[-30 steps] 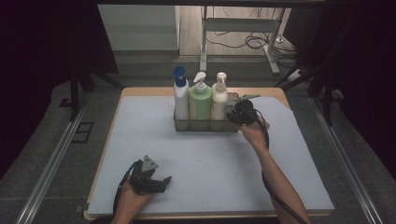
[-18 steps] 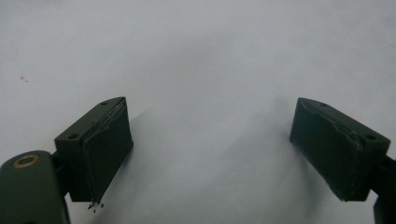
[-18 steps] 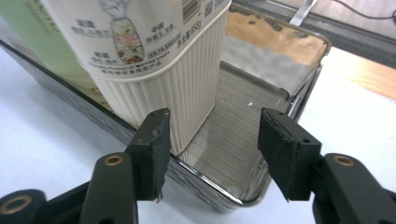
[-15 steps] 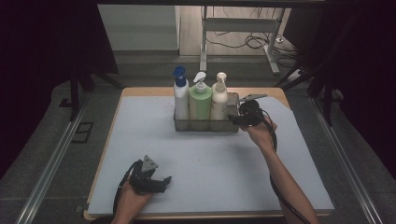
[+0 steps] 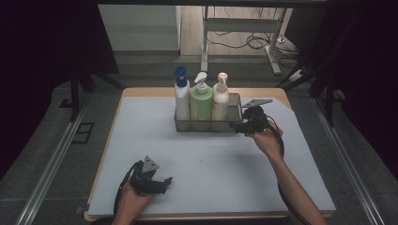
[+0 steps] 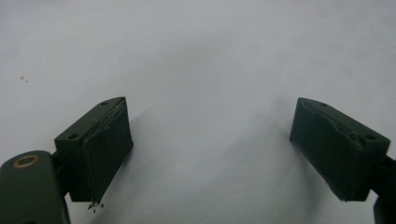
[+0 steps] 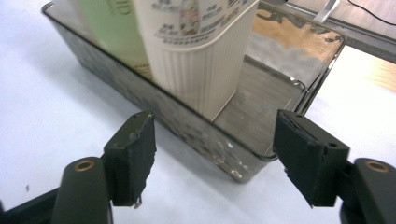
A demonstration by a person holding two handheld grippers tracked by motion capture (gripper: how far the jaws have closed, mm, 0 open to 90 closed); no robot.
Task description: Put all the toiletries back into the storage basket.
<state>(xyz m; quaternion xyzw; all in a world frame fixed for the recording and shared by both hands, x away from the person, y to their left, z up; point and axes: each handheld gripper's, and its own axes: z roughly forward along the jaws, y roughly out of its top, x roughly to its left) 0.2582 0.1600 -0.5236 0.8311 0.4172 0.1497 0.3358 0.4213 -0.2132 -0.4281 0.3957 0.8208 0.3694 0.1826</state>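
Cream bottle seated at tray's right end

Cream bottle [image 7: 201,56] stands inside smoked tray [image 7: 261,154], far tabletop [image 5: 211,164]. Right tool [image 7: 215,154] empty, jaws just been opening wide near tray corner; could nudge it. Left tool [image 6: 210,149] wide, idle.

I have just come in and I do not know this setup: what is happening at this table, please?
A person works at a table with a gripper in each hand. A clear tray holds three pump bottles upright in a row: a blue-capped white bottle, a green bottle and a cream bottle. The right gripper is at the tray's near right corner; its jaws have just been opening and press on nothing. The left gripper rests open over the bare near-left part of the table.
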